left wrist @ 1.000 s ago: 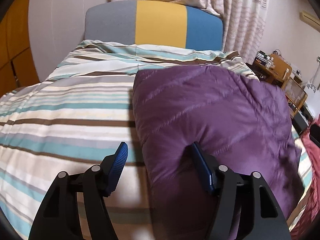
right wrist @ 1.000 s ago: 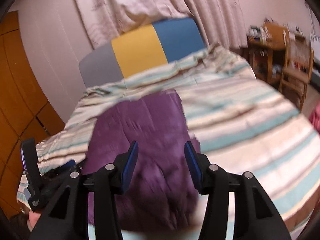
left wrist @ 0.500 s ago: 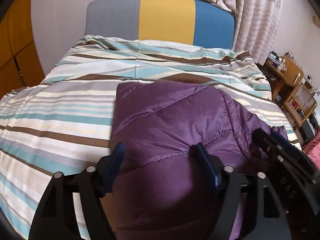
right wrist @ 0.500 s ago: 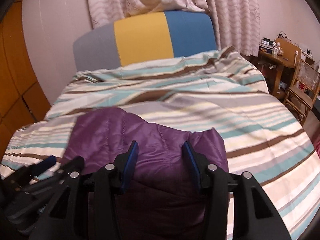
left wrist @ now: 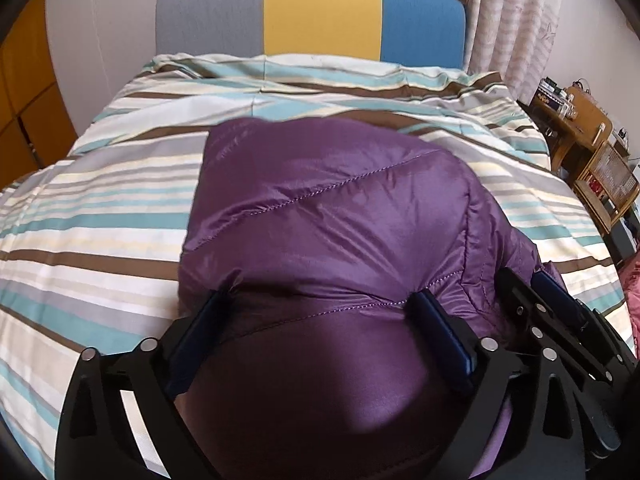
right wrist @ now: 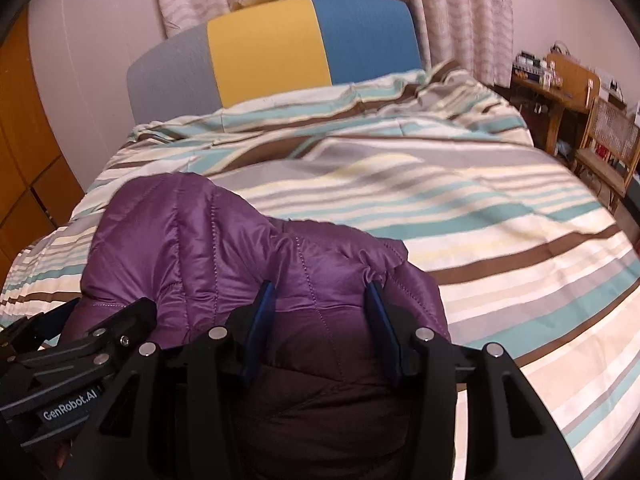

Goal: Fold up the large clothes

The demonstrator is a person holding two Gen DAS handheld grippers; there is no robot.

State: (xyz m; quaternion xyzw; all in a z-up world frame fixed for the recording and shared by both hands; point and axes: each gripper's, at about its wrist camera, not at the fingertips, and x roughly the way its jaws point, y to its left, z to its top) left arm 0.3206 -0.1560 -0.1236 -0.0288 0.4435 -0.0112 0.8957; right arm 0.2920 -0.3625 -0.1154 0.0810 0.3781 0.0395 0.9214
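Note:
A purple quilted jacket lies bunched on the striped bed; it also shows in the right wrist view. My left gripper is open, its blue pads wide apart and pressed down over the jacket's near fold. My right gripper is open too, with a hump of jacket fabric between its pads. The right gripper shows at the lower right of the left wrist view, and the left gripper shows at the lower left of the right wrist view. The two grippers sit side by side on the jacket.
A grey, yellow and blue headboard stands at the far end of the bed. Curtains hang behind it. A wooden desk and chair stand to the right. Orange wooden cupboards line the left wall.
Both grippers have come down onto the jacket's near end and closer together. The jacket has been pushed into a shorter, puffier heap towards the foot of the bed.

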